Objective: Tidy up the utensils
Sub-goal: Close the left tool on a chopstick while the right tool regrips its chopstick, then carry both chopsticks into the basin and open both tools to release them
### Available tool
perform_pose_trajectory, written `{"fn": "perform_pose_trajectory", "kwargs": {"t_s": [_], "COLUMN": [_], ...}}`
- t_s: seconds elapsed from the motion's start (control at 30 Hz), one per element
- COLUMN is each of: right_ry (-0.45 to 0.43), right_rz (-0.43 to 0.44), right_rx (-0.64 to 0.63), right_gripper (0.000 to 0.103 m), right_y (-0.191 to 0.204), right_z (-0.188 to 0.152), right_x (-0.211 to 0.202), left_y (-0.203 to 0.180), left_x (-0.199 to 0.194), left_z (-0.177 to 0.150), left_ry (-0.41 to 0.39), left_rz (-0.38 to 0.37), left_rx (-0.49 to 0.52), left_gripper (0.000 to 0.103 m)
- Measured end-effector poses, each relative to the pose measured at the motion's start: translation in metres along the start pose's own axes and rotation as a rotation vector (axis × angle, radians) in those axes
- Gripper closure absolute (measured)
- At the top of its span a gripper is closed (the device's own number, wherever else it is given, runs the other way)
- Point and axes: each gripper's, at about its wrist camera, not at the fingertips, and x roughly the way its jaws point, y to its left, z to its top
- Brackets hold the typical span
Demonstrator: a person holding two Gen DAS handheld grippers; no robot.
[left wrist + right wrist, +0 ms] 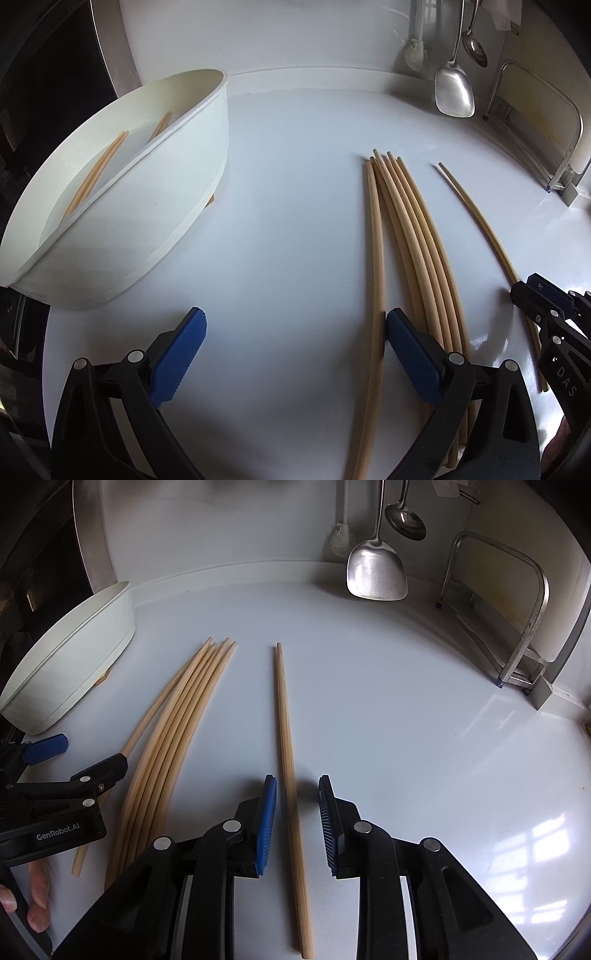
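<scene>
The step in hand looks like the sorting of chopsticks into the white container (122, 206), which stands at the left edge of the table (406, 720) and already holds a few sticks. A bundle of chopsticks (417, 251) lies loose in the middle of the table. One pair of chopsticks (286, 738) lies apart, to the right of the bundle.

The right gripper (295, 812) has its jaws narrow around this pair, but the pads do not press it. The left gripper (295, 350) has its jaws wide and holds nothing; its right pad stands between the leftmost stick and the rest of the bundle.

The next move probably calls for closing on the sticks and carrying them to the container.
</scene>
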Motion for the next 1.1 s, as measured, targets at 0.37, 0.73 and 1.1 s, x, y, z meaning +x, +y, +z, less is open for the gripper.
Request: {"fn": "perform_pose_trajectory", "kwargs": {"t_s": [0.37,0.73,1.1], "right_ry": [-0.014,-0.018,0.005], "right_rz": [0.011,0.008,0.035], "right_rx": [-0.021,-0.029,-0.027], "right_gripper": [0.078,0.078,0.097], "right_y": [0.000,0.001,-0.002], "right_z": [0.001,-0.001,0.002], "right_x": [0.002,0.003,0.001], "left_y": [-0.005,-0.022,-0.031], "left_x": [0.001,-0.006,-0.012], "left_z": [0.005,0.006,0.000], "left_ry": [-0.010,-0.030,0.009], "left_rz": [0.047,0.013,-0.080], "left_rx": [0.018,0.090,0.097], "left_gripper": [0.005,0.045,0.096]}}
